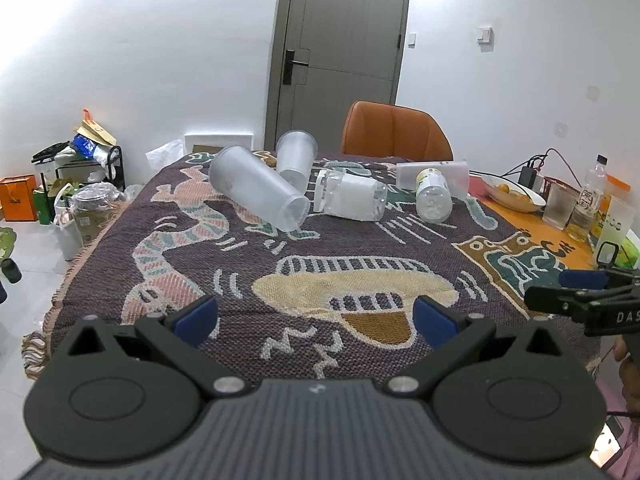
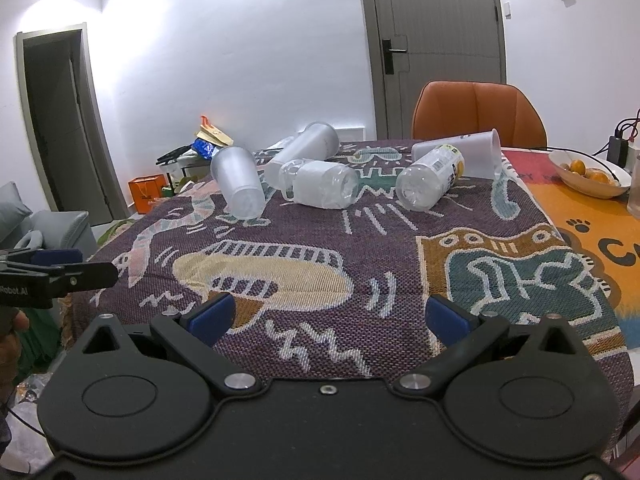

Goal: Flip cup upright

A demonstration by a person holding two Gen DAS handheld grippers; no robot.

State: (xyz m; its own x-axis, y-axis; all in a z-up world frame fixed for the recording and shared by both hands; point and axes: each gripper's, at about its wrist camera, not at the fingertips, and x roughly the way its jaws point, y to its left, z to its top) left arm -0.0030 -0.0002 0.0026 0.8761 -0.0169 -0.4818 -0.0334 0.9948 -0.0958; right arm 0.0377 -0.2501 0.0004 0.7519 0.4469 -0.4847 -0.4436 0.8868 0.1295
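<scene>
Several clear containers lie on their sides at the far end of the patterned cloth (image 1: 360, 264). A frosted cup (image 1: 258, 190) (image 2: 239, 182) lies nearest the left, base toward me. A second frosted cup (image 1: 295, 159) (image 2: 302, 150) lies behind it. A clear jar (image 1: 350, 195) (image 2: 320, 183) and a yellow-labelled bottle (image 1: 432, 194) (image 2: 434, 178) lie in the middle. A third frosted cup (image 1: 434, 174) (image 2: 460, 152) lies behind the bottle. My left gripper (image 1: 316, 316) is open and empty over the near cloth. My right gripper (image 2: 327, 318) is open and empty, beside it.
An orange chair (image 1: 394, 132) stands behind the table. A bowl of oranges (image 1: 514, 192), glasses and bottles (image 1: 592, 200) crowd the right side. Bags and a rack (image 1: 80, 176) stand on the floor to the left. The cloth's near edge is just below the grippers.
</scene>
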